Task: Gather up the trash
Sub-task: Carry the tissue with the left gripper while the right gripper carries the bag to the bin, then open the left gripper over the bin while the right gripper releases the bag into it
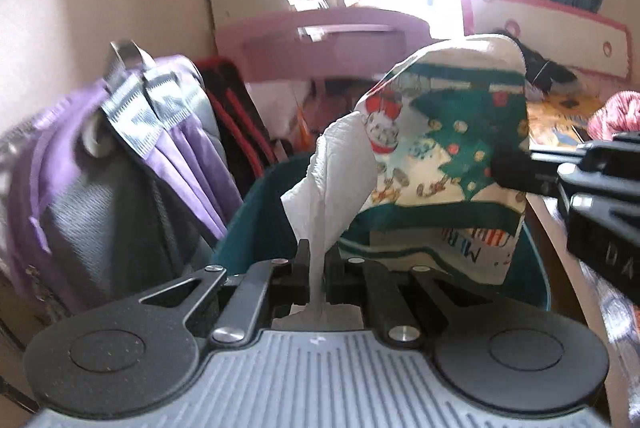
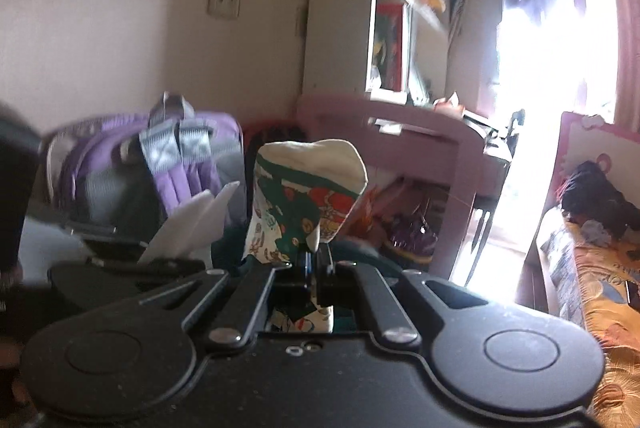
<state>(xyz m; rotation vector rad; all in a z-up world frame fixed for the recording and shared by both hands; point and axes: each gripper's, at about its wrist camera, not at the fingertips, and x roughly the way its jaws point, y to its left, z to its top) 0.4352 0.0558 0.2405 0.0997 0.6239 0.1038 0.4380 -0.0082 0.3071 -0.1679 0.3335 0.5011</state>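
Note:
My left gripper (image 1: 317, 260) is shut on a crumpled white tissue (image 1: 332, 180) and holds it above a dark teal bin (image 1: 256, 212). My right gripper (image 2: 318, 256) is shut on a printed green and white paper napkin (image 2: 304, 196), which also shows in the left wrist view (image 1: 448, 148) over the bin. The right gripper's black body (image 1: 600, 188) is at the right edge of the left wrist view. The white tissue (image 2: 192, 224) shows left of the napkin in the right wrist view.
A purple and grey backpack (image 1: 120, 164) leans left of the bin, with a black and red bag (image 1: 236, 116) behind it. A pink desk (image 1: 320, 40) stands behind. A bed with a yellow cover (image 2: 600, 288) lies to the right. A bright window (image 2: 540, 68) is beyond.

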